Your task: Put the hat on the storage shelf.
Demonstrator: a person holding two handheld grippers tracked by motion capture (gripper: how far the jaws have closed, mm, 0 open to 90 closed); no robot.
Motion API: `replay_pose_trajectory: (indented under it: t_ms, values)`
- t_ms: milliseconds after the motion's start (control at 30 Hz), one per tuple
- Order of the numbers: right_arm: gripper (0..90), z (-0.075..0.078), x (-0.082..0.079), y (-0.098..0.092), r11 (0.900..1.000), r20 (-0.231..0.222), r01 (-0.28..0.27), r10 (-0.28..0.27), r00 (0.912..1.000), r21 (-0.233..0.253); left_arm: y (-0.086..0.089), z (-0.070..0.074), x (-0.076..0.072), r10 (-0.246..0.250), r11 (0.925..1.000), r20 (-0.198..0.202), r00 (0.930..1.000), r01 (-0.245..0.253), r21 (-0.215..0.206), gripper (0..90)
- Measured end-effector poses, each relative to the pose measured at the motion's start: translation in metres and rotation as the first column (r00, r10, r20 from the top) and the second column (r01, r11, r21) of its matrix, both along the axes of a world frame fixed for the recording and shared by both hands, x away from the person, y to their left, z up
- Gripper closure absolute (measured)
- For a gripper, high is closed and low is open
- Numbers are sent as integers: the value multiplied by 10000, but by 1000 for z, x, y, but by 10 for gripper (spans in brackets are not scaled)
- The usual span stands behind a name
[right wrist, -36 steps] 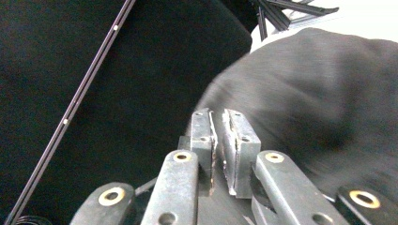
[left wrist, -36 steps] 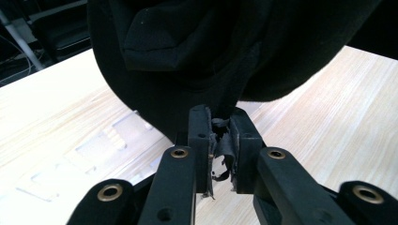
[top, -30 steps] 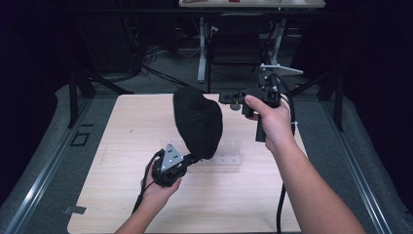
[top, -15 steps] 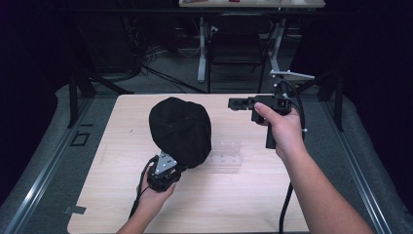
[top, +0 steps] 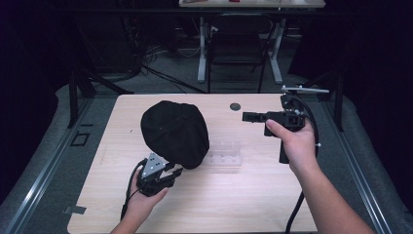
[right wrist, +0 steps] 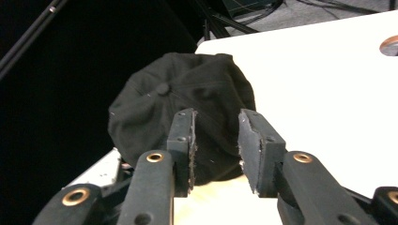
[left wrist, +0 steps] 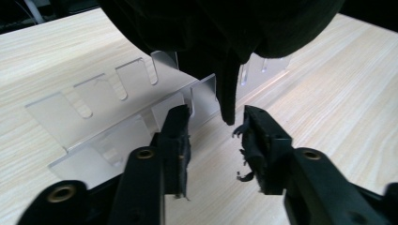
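Pale wooden table (top: 272, 204), grey floor (top: 160, 80) — dark room, white-legged desk (top: 202, 53) behind

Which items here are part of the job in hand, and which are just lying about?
In the job:
- black cap, resting on the clear slotted stand
- left gripper, open just below the cap
- right gripper, open, held apart from the cap

Lying about:
- dark round disc set in the table
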State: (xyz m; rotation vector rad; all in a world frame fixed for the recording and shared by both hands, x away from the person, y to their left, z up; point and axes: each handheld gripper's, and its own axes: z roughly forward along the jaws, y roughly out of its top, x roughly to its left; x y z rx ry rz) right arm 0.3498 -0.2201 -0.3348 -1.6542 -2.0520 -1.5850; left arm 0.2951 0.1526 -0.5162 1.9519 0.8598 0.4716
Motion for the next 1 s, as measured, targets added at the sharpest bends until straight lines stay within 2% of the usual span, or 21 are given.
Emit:
replay_pose_trajectory:
  t_ms: [67, 167, 233, 300, 367, 433, 533, 600, 667, 700, 800, 900, 933, 1000]
  values:
    - [644, -2, -2, -1, 10000, 48, 23, -23, 10000, -71, 5, 3, -2, 82, 9999, -34, 10000, -83, -113, 583]
    - [608, -11, -13, -6, 9975, 446, 180, -150, 9989, -680, 14, 5, -7, 198, 9987, -175, 9997, -206, -457, 523]
    - [598, -13, -16, -8, 9962, 573, 235, -186, 9982, -844, 20, 5, -11, 280, 9974, -354, 9990, -302, -656, 502]
    - [576, -20, -26, -10, 9905, 938, 388, -265, 9952, -1319, 26, 4, -14, 361, 9974, -456, 9983, -388, -602, 486]
    - [574, -25, -32, -12, 9883, 1104, 423, -262, 9935, -1462, 32, 1, -17, 506, 9970, -533, 9973, -536, -567, 479]
    - [574, -29, -34, -12, 9870, 1179, 430, -247, 9927, -1549, 38, -3, -17, 691, 9958, -568, 9960, -723, -554, 479]
    - [576, -40, -40, -12, 9801, 1136, 479, -263, 9932, -1926, 46, -14, -16, 928, 9920, -750, 9929, -986, -786, 479]
    - [575, -47, -44, -13, 9729, 1313, 589, -298, 9909, -2237, 49, -18, -16, 1073, 9917, -883, 9903, -1129, -613, 478]
    - [575, -53, -48, -14, 9716, 1269, 611, -324, 9914, -2287, 50, -22, -17, 1072, 9929, -718, 9916, -1106, -440, 475]
    - [574, -58, -51, -15, 9695, 1425, 732, -403, 9890, -2338, 51, -23, -17, 1066, 9929, -748, 9915, -1101, -442, 473]
    - [575, -69, -58, -16, 9629, 1470, 831, -461, 9881, -2567, 50, -27, -17, 1017, 9932, -782, 9917, -1057, -495, 473]
    - [589, -84, -63, -21, 9591, 1359, 823, -465, 9896, -2708, 48, -28, -18, 894, 9941, -678, 9937, -933, -562, 475]
    - [596, -92, -64, -23, 9549, 1291, 850, -497, 9904, -2844, 48, -28, -18, 865, 9942, -640, 9942, -902, -577, 476]
    - [597, -102, -67, -25, 9459, 1444, 1037, -613, 9876, -3075, 47, -27, -19, 809, 9949, -609, 9949, -843, -560, 478]
